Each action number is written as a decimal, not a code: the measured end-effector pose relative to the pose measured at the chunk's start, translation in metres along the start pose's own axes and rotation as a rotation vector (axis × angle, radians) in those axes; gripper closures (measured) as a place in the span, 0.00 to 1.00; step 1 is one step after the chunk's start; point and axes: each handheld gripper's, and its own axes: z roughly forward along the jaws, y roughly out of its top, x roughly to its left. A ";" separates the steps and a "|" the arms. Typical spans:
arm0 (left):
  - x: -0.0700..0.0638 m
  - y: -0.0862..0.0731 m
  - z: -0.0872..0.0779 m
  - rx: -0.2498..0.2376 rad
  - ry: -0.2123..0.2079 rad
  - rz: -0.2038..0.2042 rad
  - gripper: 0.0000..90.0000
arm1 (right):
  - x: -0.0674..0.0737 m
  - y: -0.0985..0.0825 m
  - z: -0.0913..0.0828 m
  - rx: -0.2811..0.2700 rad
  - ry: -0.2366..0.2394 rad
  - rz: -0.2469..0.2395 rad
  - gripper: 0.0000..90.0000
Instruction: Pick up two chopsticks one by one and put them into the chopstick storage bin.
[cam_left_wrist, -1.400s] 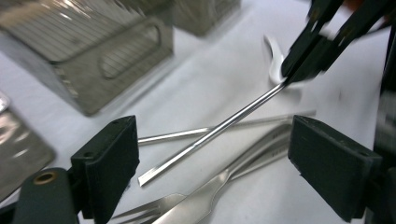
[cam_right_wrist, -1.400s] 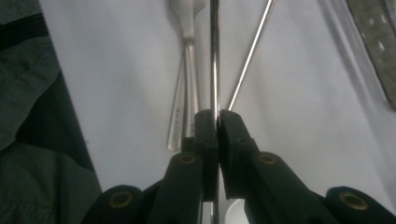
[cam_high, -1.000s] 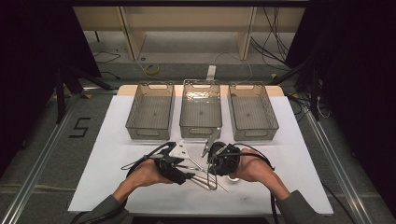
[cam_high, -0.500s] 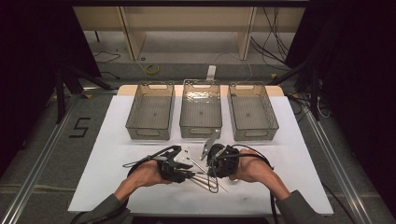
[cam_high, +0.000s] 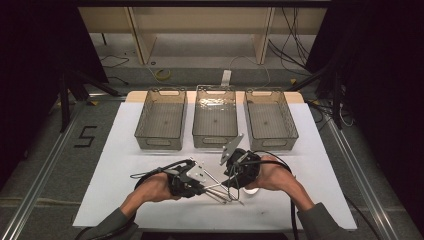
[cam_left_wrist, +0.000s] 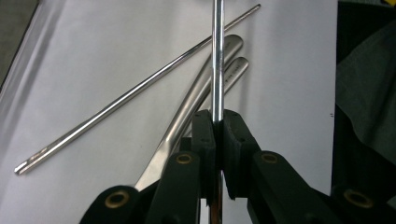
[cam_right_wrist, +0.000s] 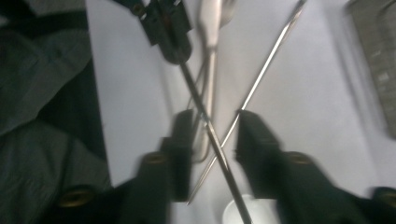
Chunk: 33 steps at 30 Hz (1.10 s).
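Observation:
My left gripper (cam_left_wrist: 218, 122) is shut on a thin steel rod (cam_left_wrist: 218, 56) that runs straight up between its pads; its jaws have just been closing onto it. The same rod (cam_right_wrist: 196, 95) passes between the jaws of my right gripper (cam_right_wrist: 212, 126), which have just been opening and stand apart from it. A second thin rod (cam_left_wrist: 140, 88) and two flat steel handles (cam_left_wrist: 196, 100) lie on the white table behind. In the high view, the left gripper (cam_high: 202, 189) and right gripper (cam_high: 231, 187) face each other near the front middle.
Three clear bins (cam_high: 160, 141) (cam_high: 215, 141) (cam_high: 272, 141) stand in a row at the back of the white table (cam_high: 115, 175). A small white object (cam_high: 251, 191) lies by the right hand. The person's dark sleeves come in at the front edge.
The left gripper has tilted so that its grey plate shows, and it has edged slightly toward the right gripper. Both hands stay over the steel pieces.

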 end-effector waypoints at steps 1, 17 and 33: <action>0.004 -0.002 -0.002 0.011 0.018 -0.026 0.93 | -0.001 -0.001 -0.004 -0.031 -0.003 0.014 0.63; 0.031 -0.017 -0.022 -0.047 0.132 -0.284 0.93 | 0.001 -0.041 -0.006 -0.377 -0.112 0.265 0.38; 0.068 -0.039 -0.053 -0.136 0.245 -0.502 0.93 | -0.003 -0.062 0.016 -0.489 -0.137 0.391 0.34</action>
